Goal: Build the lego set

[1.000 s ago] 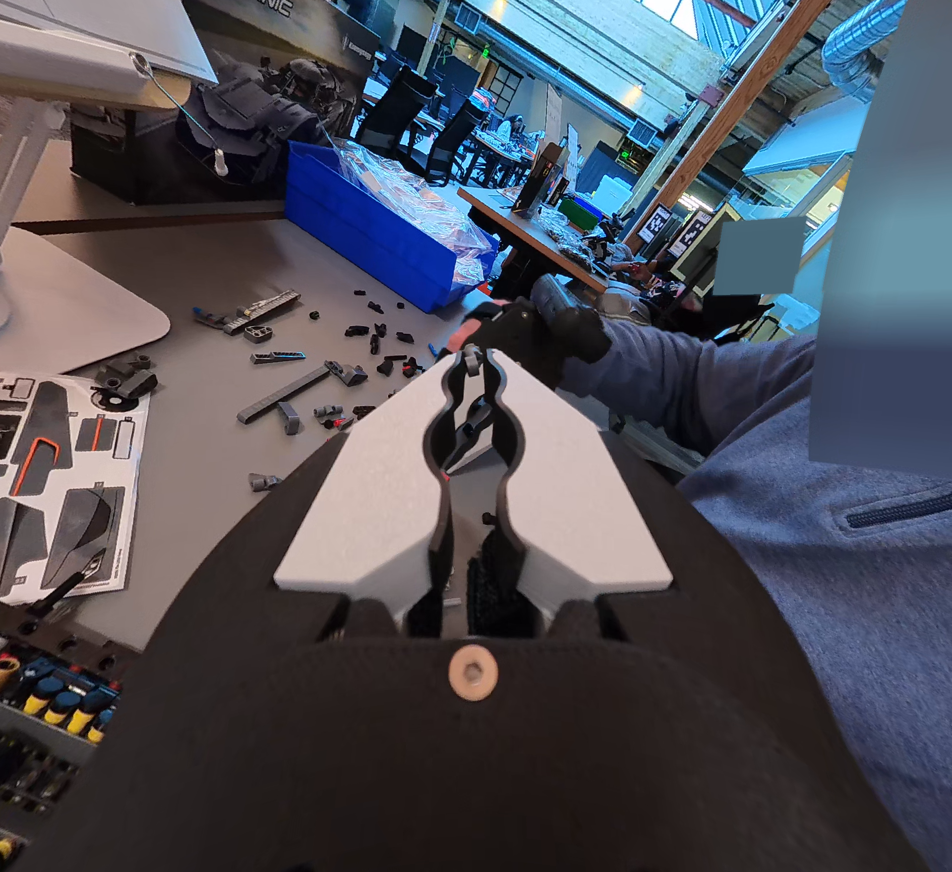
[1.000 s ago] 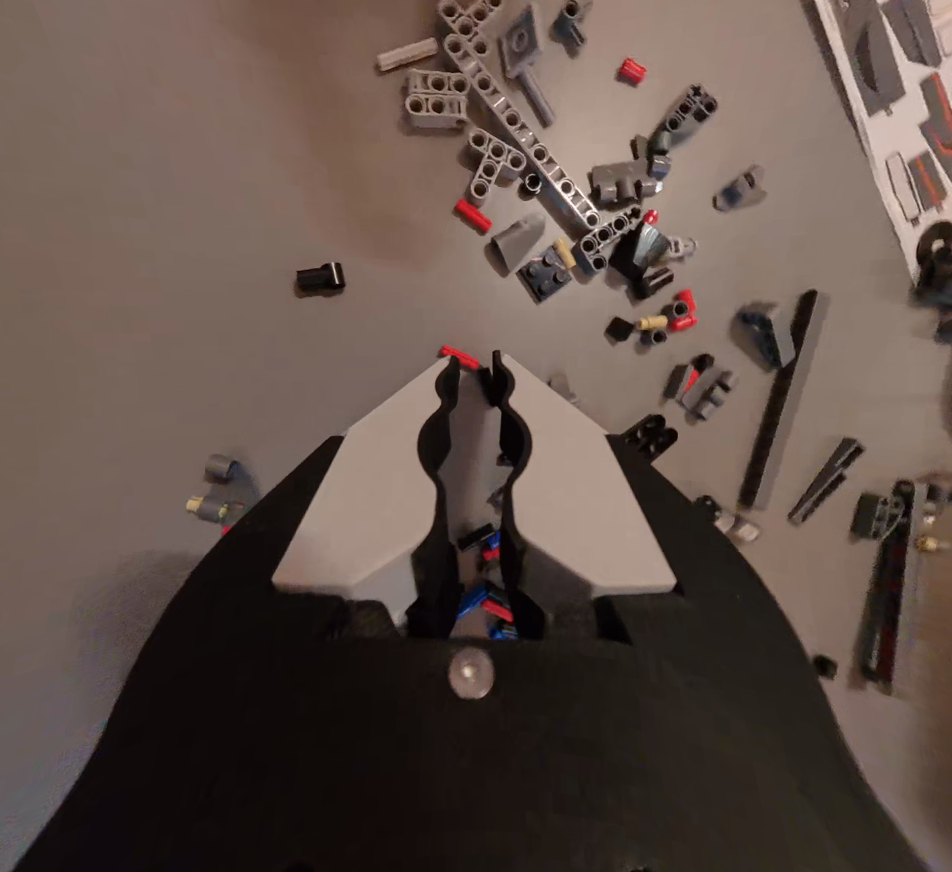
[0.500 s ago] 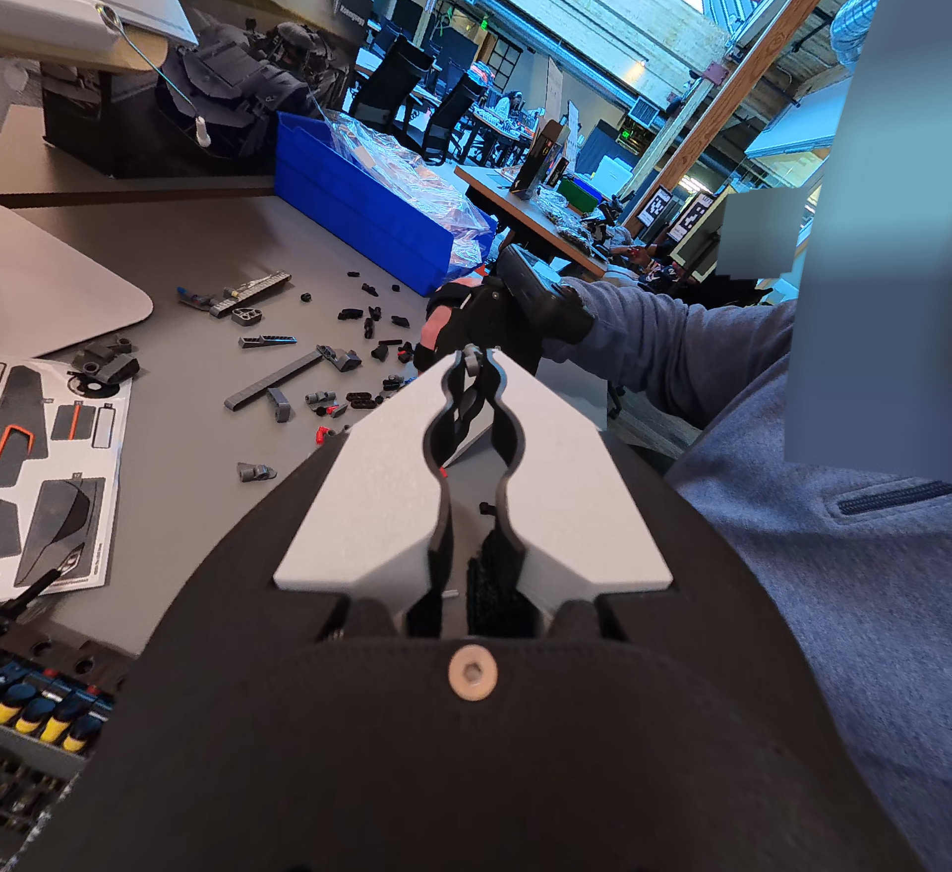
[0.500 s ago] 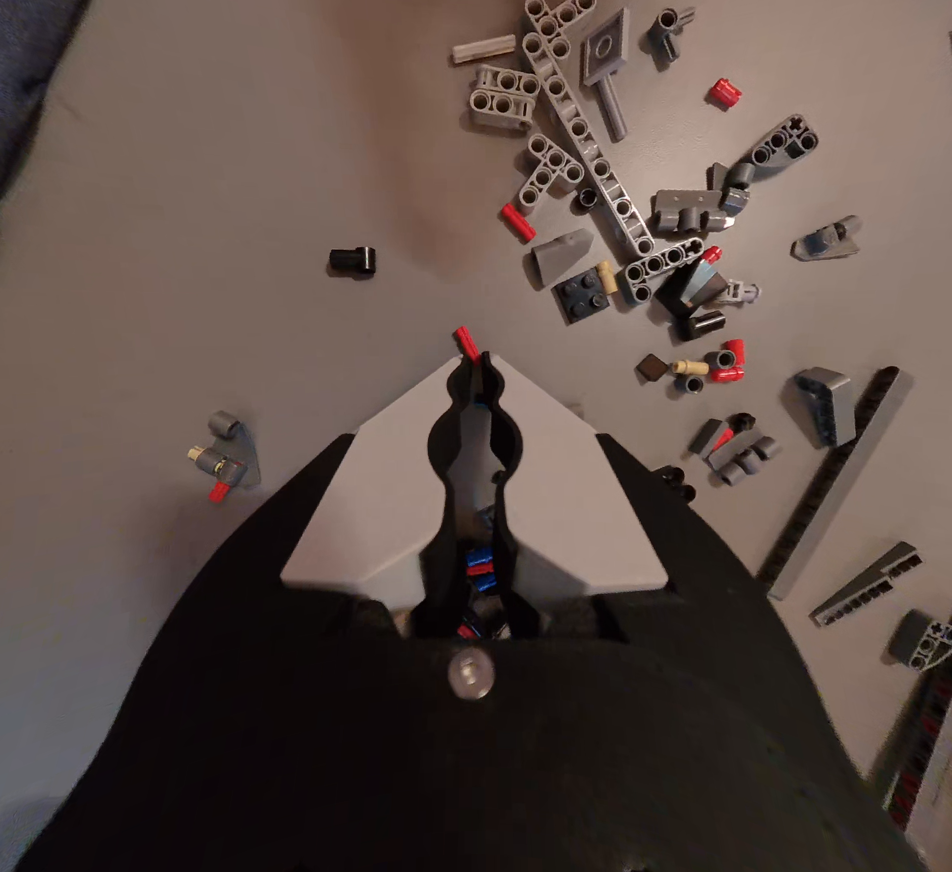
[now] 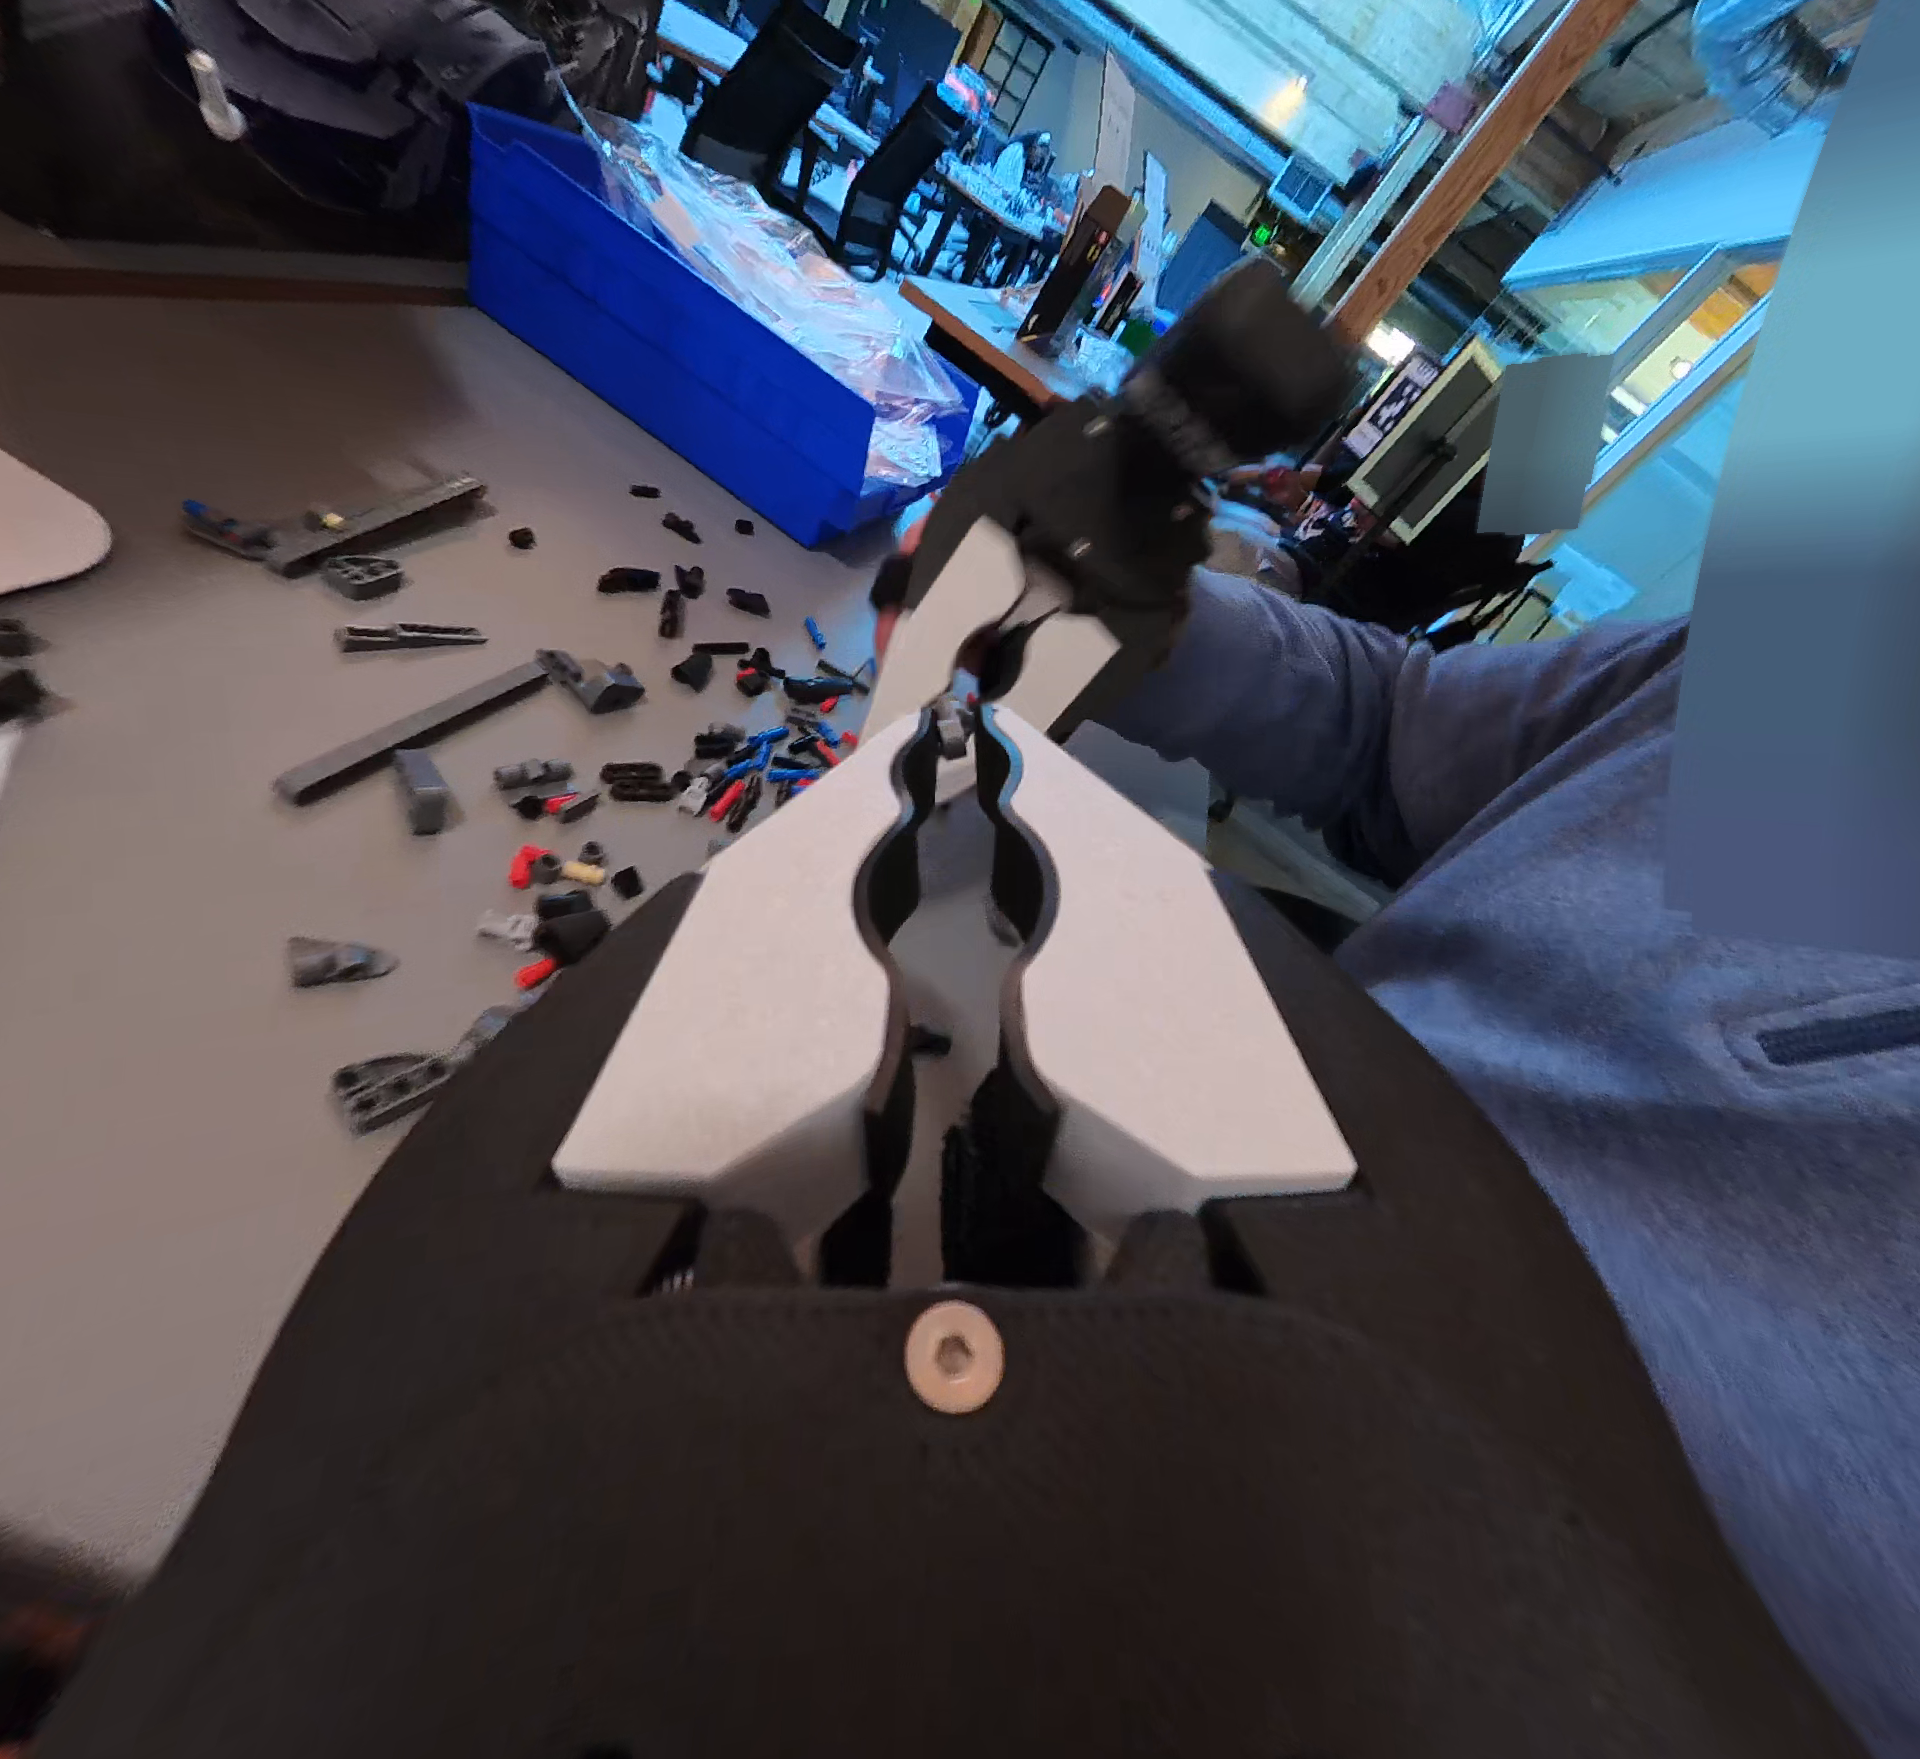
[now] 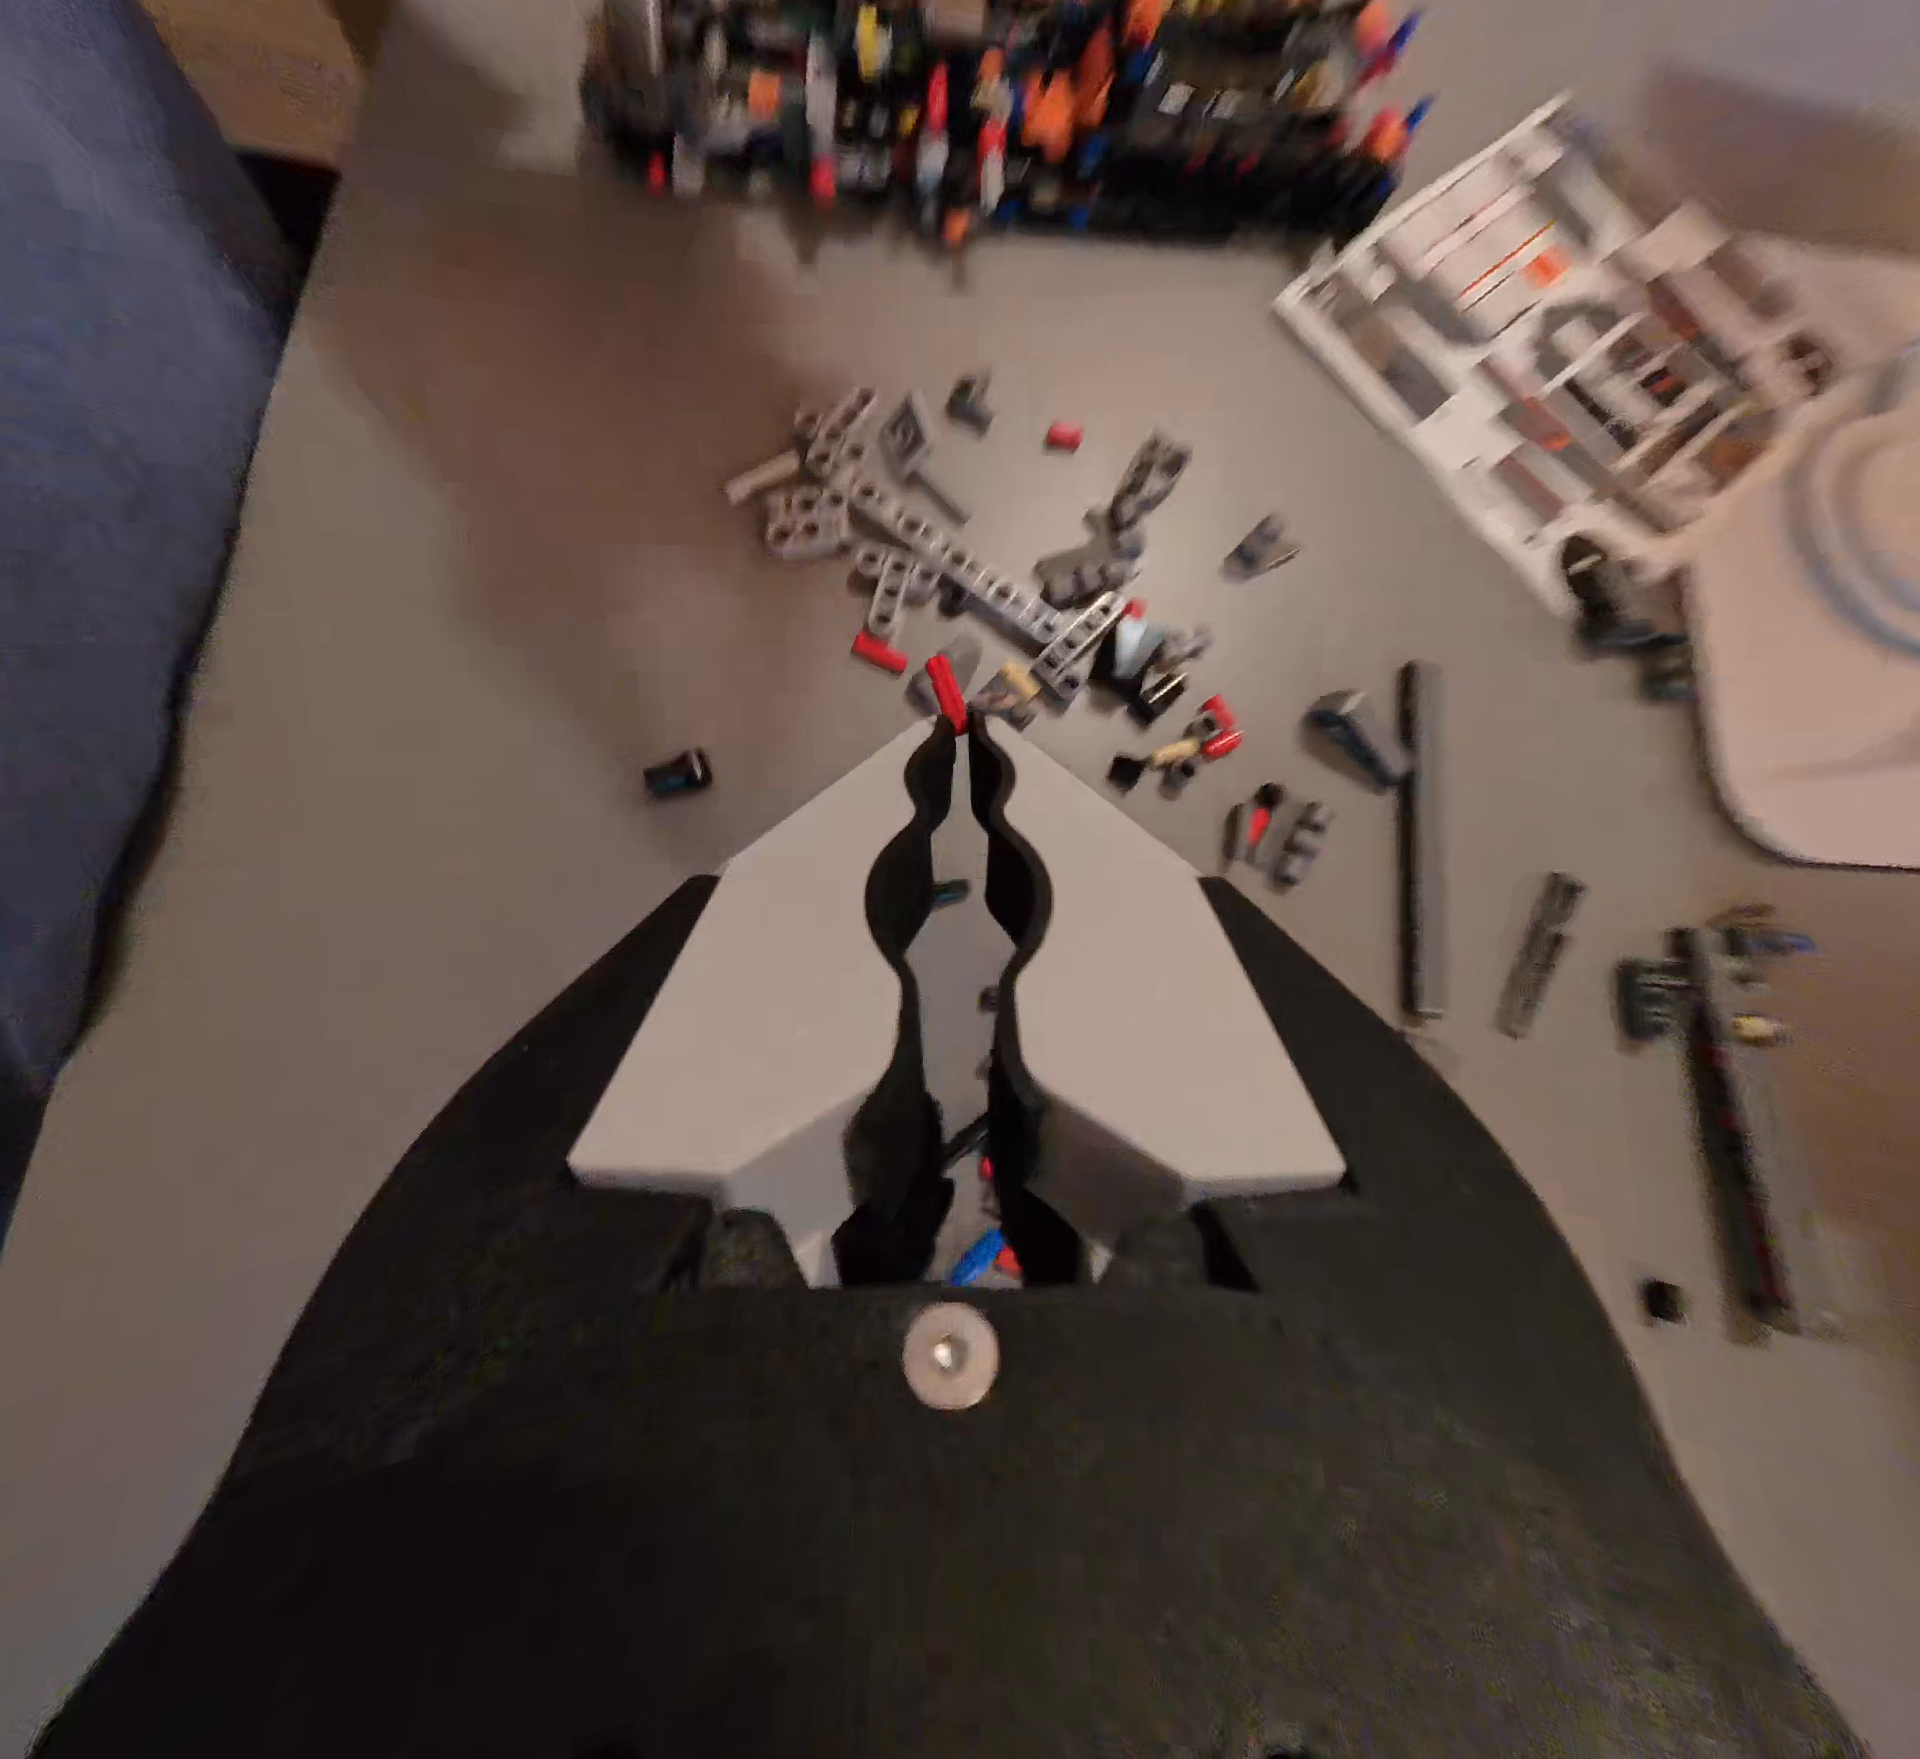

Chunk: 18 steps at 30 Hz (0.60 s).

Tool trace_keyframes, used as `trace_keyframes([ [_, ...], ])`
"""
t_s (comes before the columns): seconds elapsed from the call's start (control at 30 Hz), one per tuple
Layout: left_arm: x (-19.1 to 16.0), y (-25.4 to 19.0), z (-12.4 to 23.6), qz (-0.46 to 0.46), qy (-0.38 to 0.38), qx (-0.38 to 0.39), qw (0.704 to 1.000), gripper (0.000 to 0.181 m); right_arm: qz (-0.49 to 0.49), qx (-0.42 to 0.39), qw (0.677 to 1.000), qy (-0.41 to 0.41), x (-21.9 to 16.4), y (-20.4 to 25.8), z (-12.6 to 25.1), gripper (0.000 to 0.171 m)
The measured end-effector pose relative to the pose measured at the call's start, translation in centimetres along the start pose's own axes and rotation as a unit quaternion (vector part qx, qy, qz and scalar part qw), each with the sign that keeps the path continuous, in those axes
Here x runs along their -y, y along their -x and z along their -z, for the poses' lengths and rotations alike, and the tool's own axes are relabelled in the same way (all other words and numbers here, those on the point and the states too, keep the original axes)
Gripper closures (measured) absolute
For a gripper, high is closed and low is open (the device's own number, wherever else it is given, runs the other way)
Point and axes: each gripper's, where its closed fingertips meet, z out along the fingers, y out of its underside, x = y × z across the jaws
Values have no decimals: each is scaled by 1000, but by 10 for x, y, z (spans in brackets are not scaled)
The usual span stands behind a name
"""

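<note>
The left gripper [image 5: 951, 733] pinches a small grey piece [image 5: 948, 735] above the counter [image 5: 208, 878]. The right gripper [image 6: 961, 727] pinches 1 red pin [image 6: 945, 691] by its end; light, stiff, slippery, best gripped mid-shaft.

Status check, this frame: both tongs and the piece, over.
Right tongs shut on red pin. Left tongs shut on small grey piece. Tips nearly meeting above table; nothing between.

A long blue plastic bin [image 5: 665, 359] is sitting on the grey desk [image 5: 156, 421] — crinkled clear plastic bags [image 5: 769, 275] are filling it.
</note>
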Motion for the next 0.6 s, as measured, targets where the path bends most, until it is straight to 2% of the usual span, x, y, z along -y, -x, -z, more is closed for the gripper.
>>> trace_keyframes([
  [0.17, 7, -7, -14, 18, -37, -20, 999, 177, 43, -110, 991, -55, 56, -17, 42, 171],
  [0.23, 11, -8, -18, 10, -45, -21, 999, 177, 49, -130, 988, -68, 70, -18, 52, 171],
  [0.4, 19, -17, -27, -56, -44, 1, 997, 177, 67, -171, 980, -75, 75, -24, 59, 171],
  [0.6, 25, -19, -37, -65, -42, 1, 997, 177, 89, -207, 970, -88, 80, -26, 65, 171],
])
